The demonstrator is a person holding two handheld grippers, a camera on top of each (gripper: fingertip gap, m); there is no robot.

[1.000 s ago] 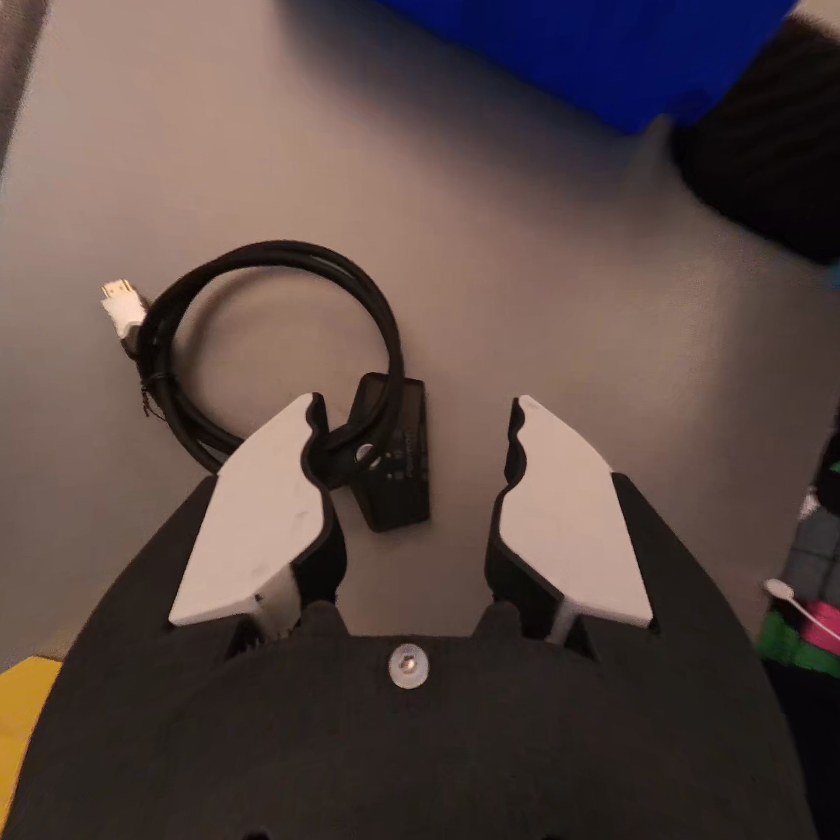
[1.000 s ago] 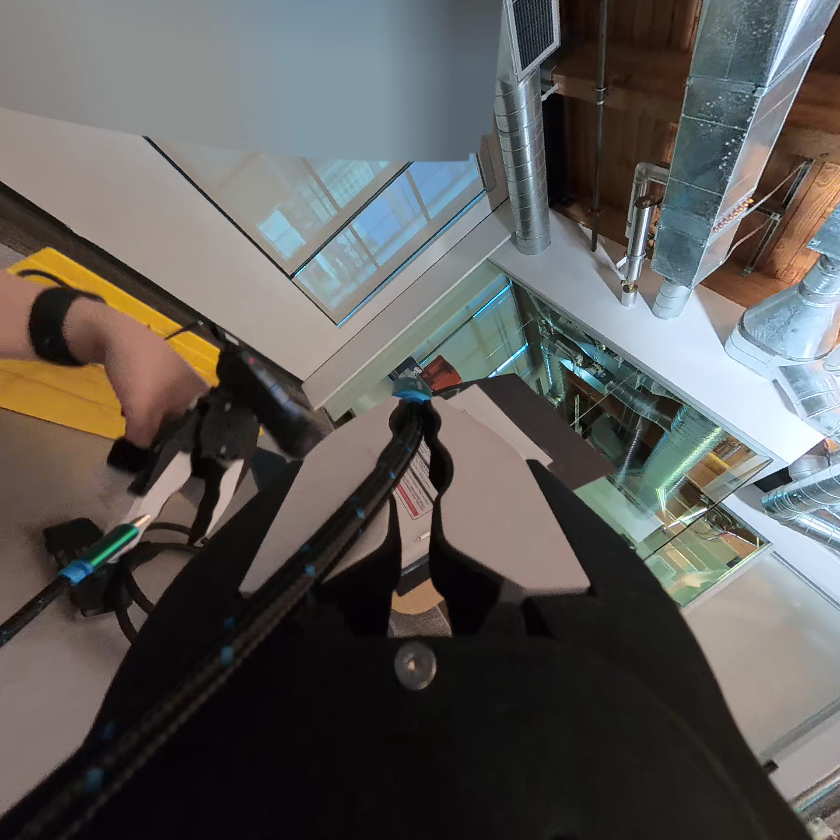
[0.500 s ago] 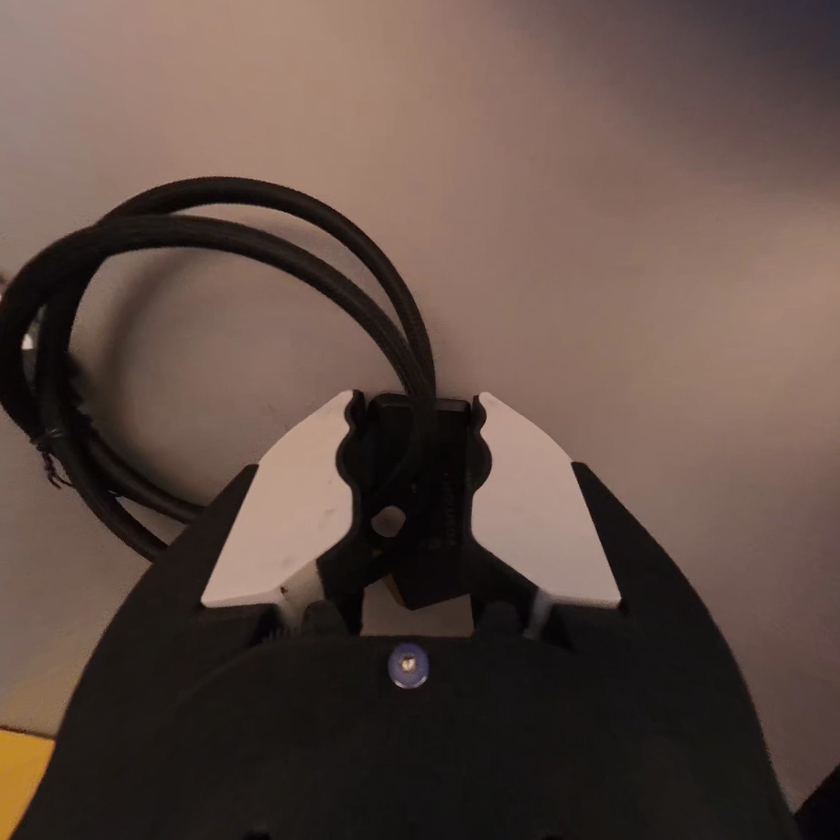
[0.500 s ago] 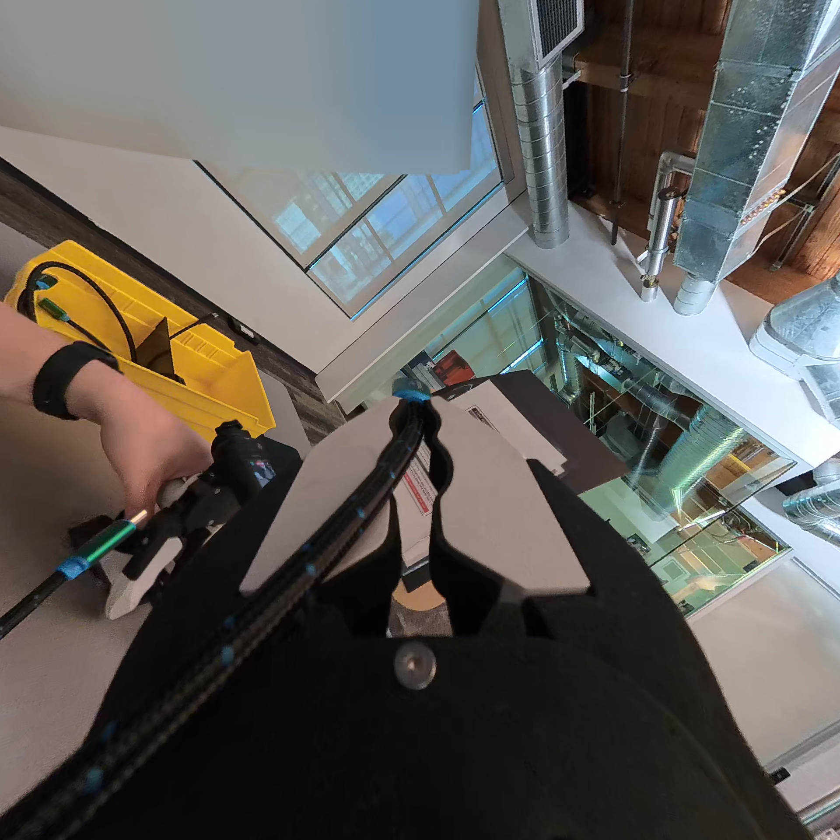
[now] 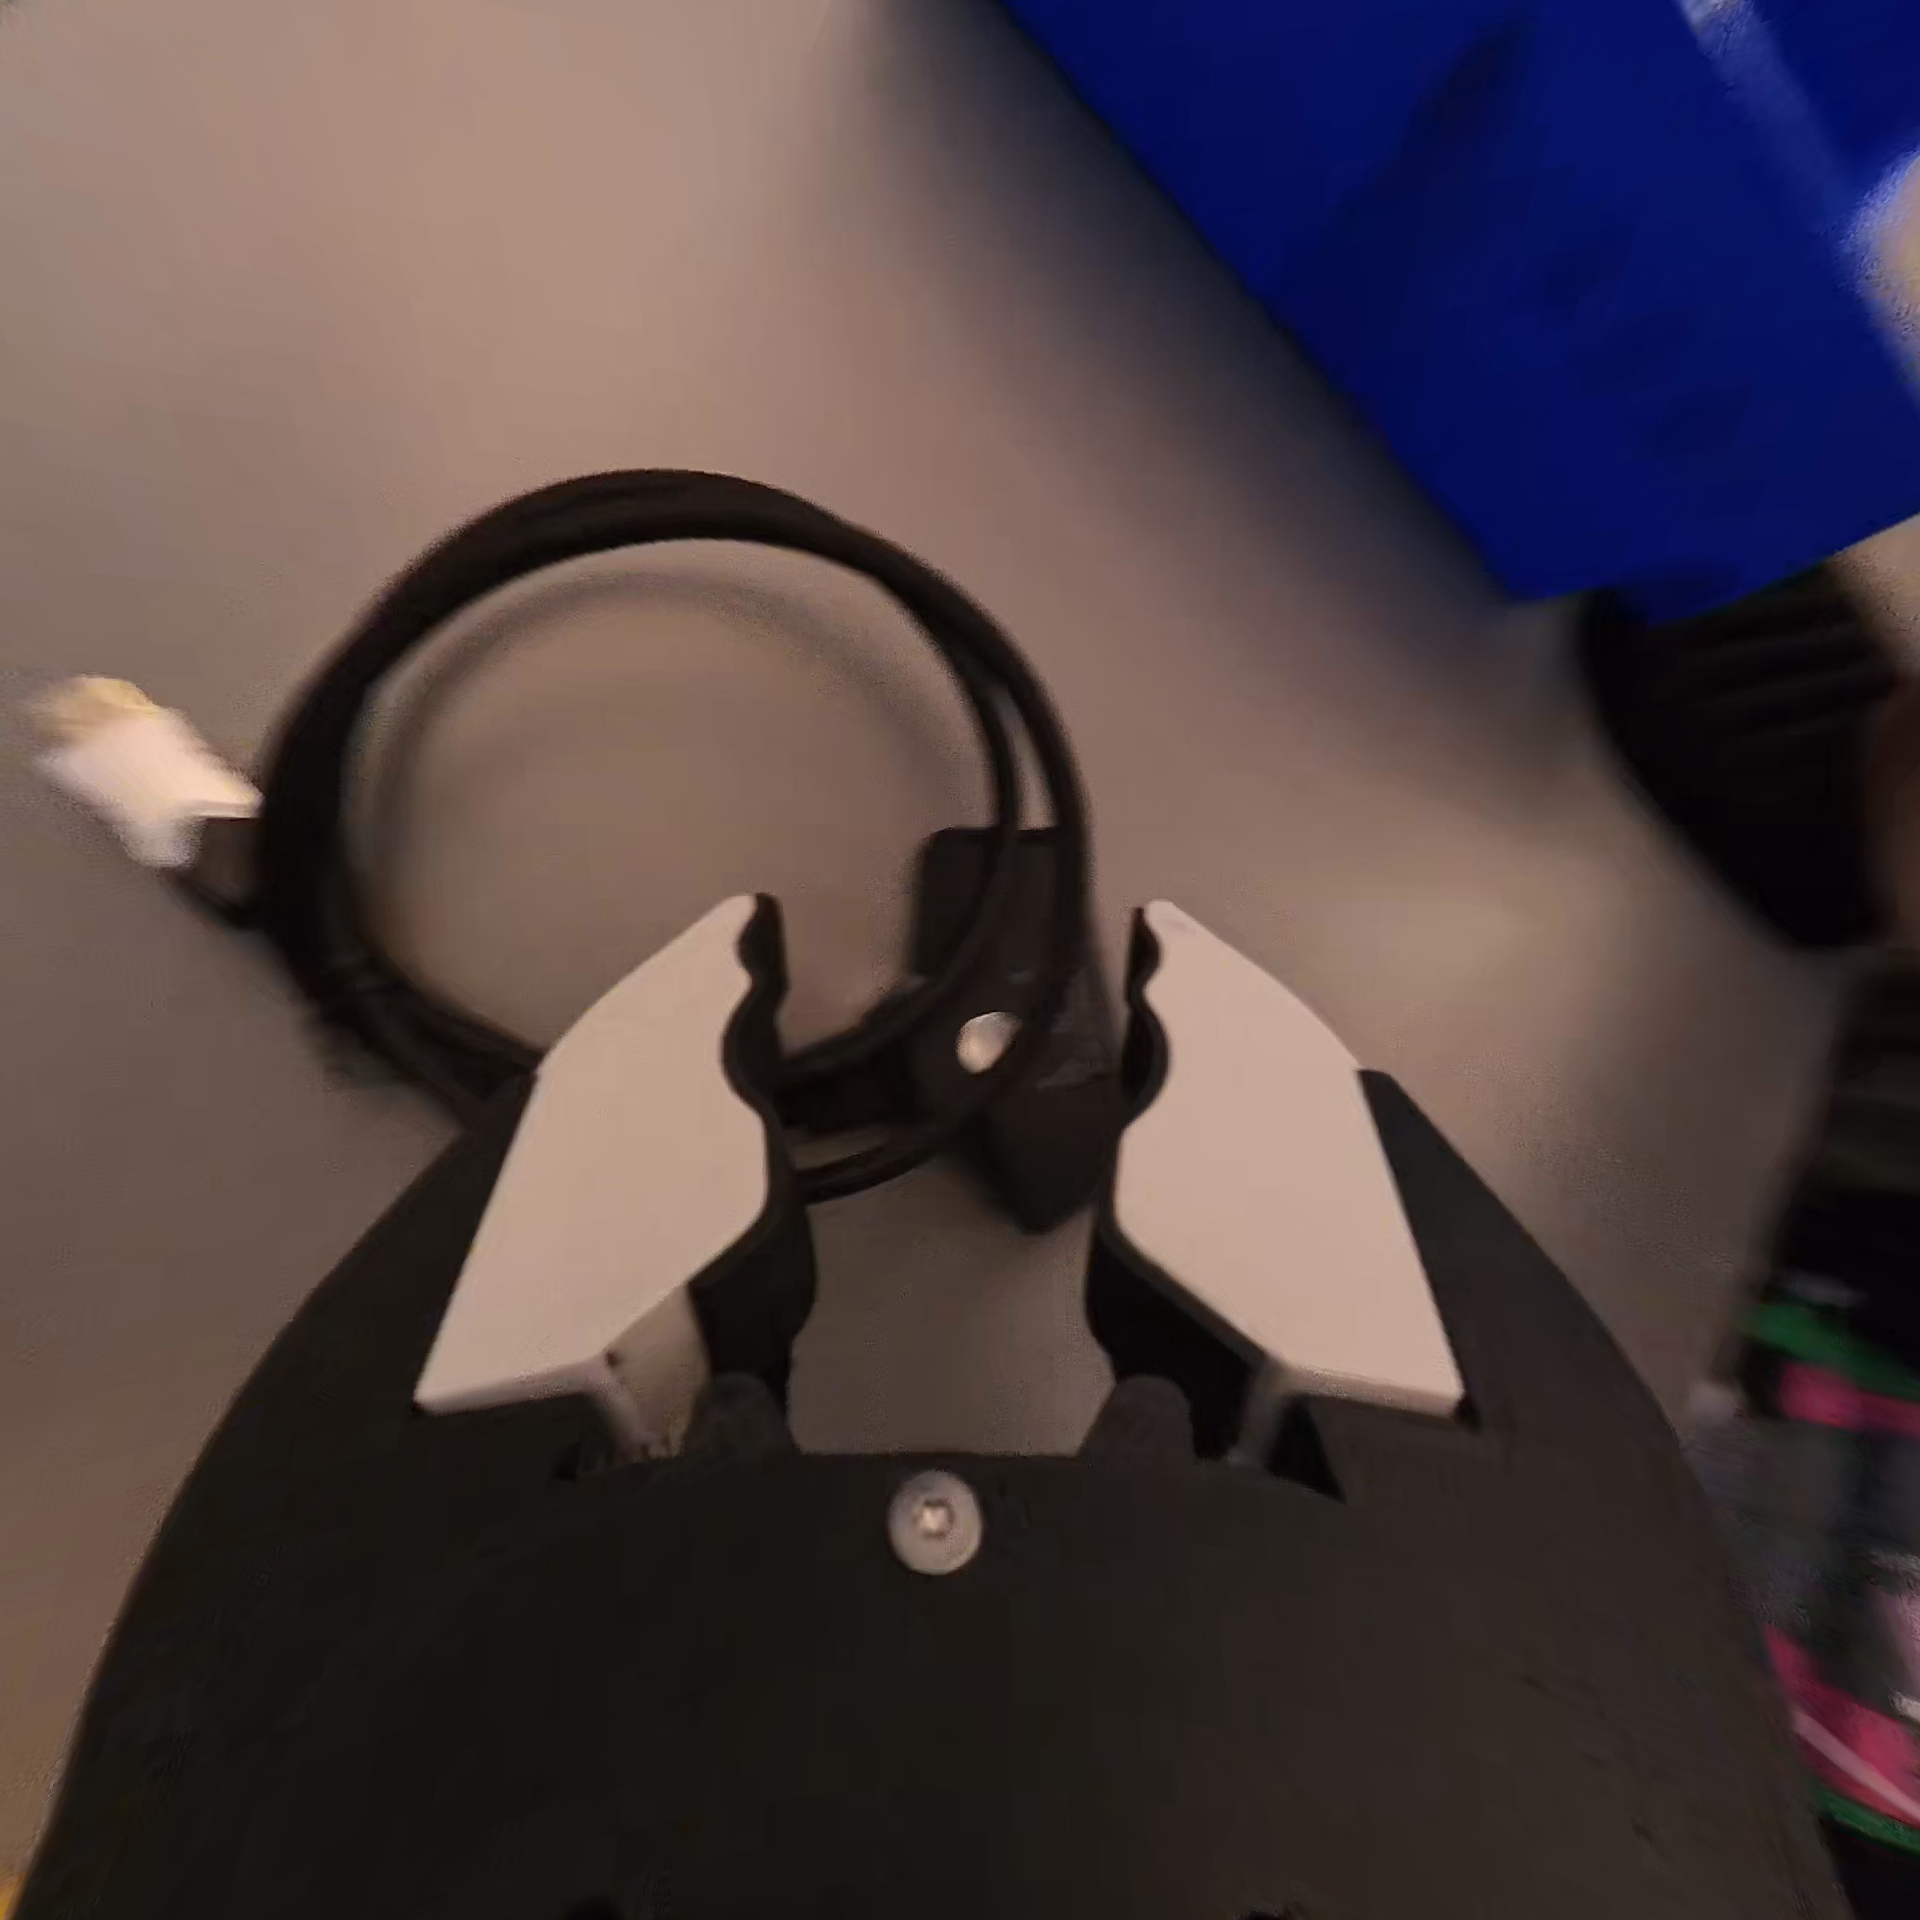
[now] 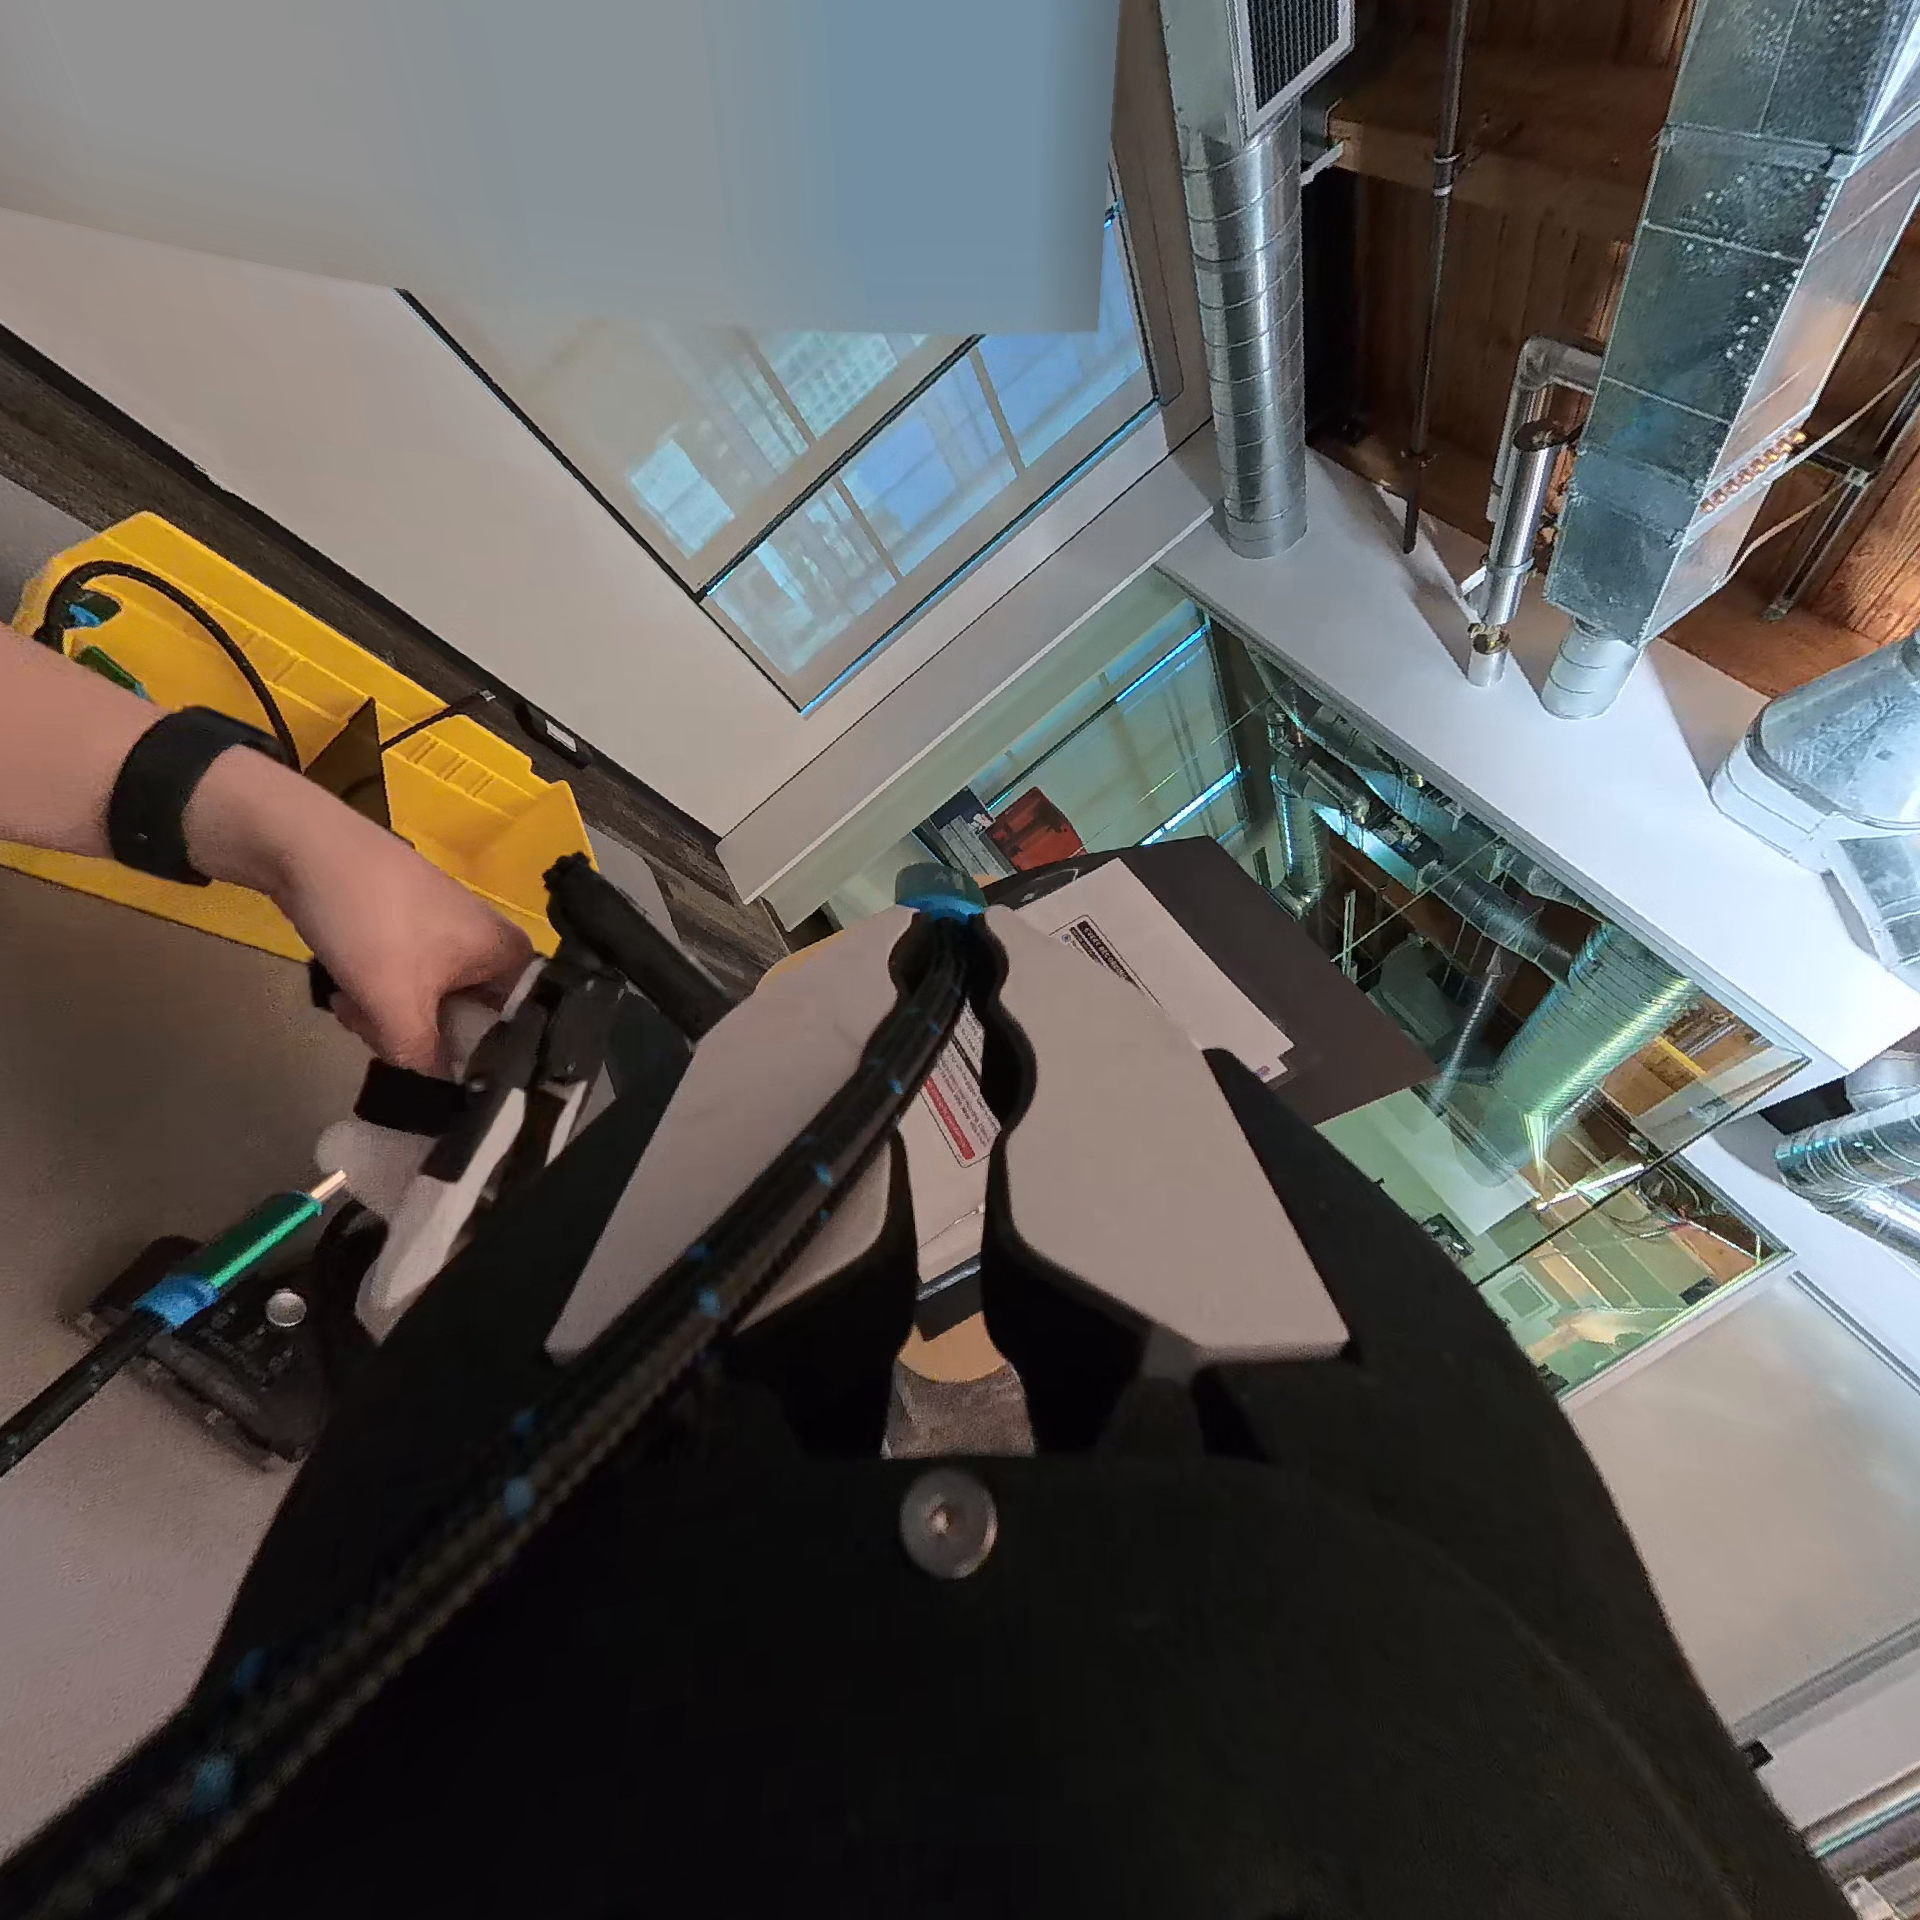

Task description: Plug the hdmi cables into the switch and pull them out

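Note:
In the left wrist view, blurred, the black switch [image 5: 1023, 1049] lies between the jaws of my left gripper [image 5: 951, 920]. It touches the right finger [image 5: 1247, 1143], with a gap to the left one. The jaws stand partly open. The switch's coiled black cable [image 5: 665, 520] ends in a white plug [image 5: 125, 769]. My right gripper [image 6: 956, 935] points up and is shut on a black braided HDMI cable [image 6: 810, 1174] with blue tape at the tips. A green plug [image 6: 260, 1236] hangs over the switch [image 6: 208, 1340], next to the left gripper [image 6: 457, 1195].
A blue bin [image 5: 1507, 260] stands at the back right of the grey table [image 5: 520, 260], with a dark object [image 5: 1745, 748] beside it. A yellow bin [image 6: 312, 727] with cables stands behind the person's hand [image 6: 395, 935].
Half a second ago my left jaws were closed in around the switch; now they are wider and the camera has pulled back. The right gripper stays shut on the cable, nearer the left gripper.

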